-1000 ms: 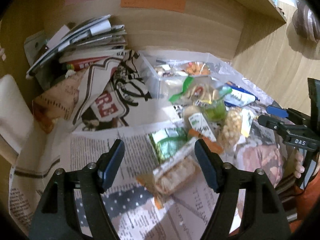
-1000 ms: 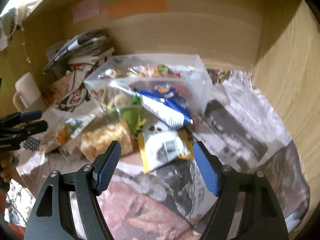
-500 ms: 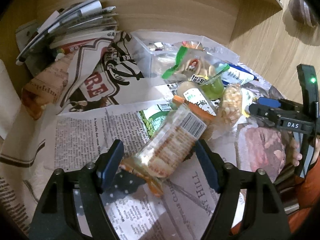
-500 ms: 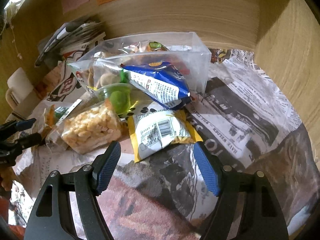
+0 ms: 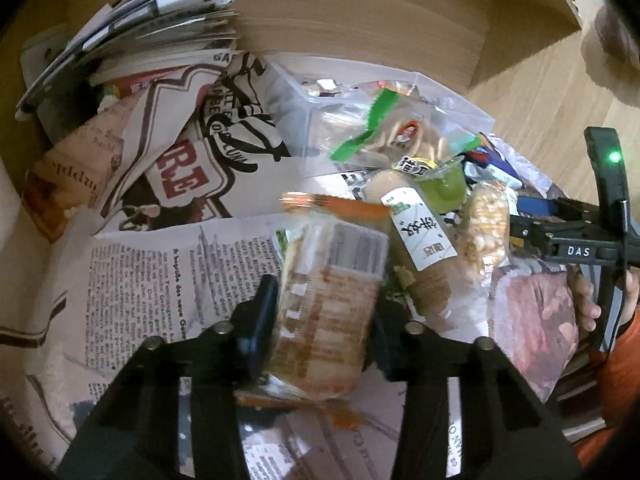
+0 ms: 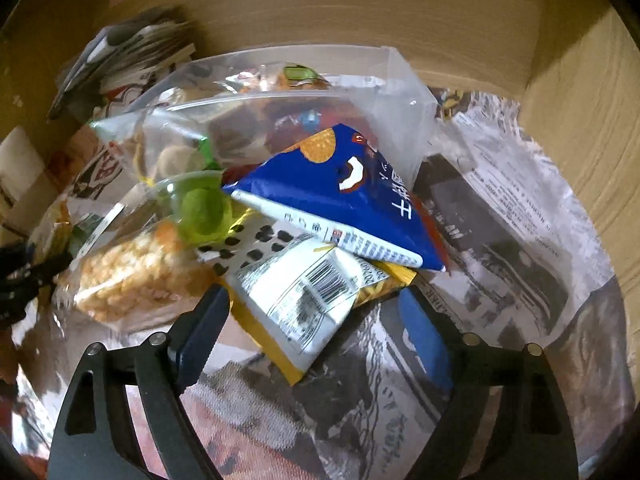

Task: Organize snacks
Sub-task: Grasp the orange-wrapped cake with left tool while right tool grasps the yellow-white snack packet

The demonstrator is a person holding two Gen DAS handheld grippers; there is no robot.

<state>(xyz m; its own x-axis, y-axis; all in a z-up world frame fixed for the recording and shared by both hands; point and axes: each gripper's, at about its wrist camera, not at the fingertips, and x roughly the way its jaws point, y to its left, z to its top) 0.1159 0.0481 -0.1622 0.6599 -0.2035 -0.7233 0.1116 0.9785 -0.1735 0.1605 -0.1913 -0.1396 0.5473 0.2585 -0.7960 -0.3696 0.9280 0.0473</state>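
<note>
My left gripper (image 5: pixel 324 316) is shut on an orange-edged clear cracker packet (image 5: pixel 328 292), fingers pressing both its sides above the newspaper. My right gripper (image 6: pixel 316 316) is open, its jaws either side of a yellow-and-white snack packet (image 6: pixel 312 296) without squeezing it. A blue snack bag (image 6: pixel 340 196) lies on top of that packet. A green jelly cup (image 6: pixel 200 208) and a clear bag of puffed corn (image 6: pixel 128 272) lie left of it. Behind stands a clear plastic box (image 6: pixel 400 92) with snacks inside, also in the left wrist view (image 5: pixel 312 120).
Newspaper (image 5: pixel 160 272) covers the surface. A pile of magazines (image 5: pixel 152 28) leans at the back left against the wooden wall (image 6: pixel 400 12). A wooden side wall (image 6: pixel 580 128) bounds the right. The right gripper body (image 5: pixel 580 240) shows at the right in the left wrist view.
My left gripper has closed on the cracker packet and moved in over it. My right gripper has advanced so that the yellow-and-white packet lies between its open jaws.
</note>
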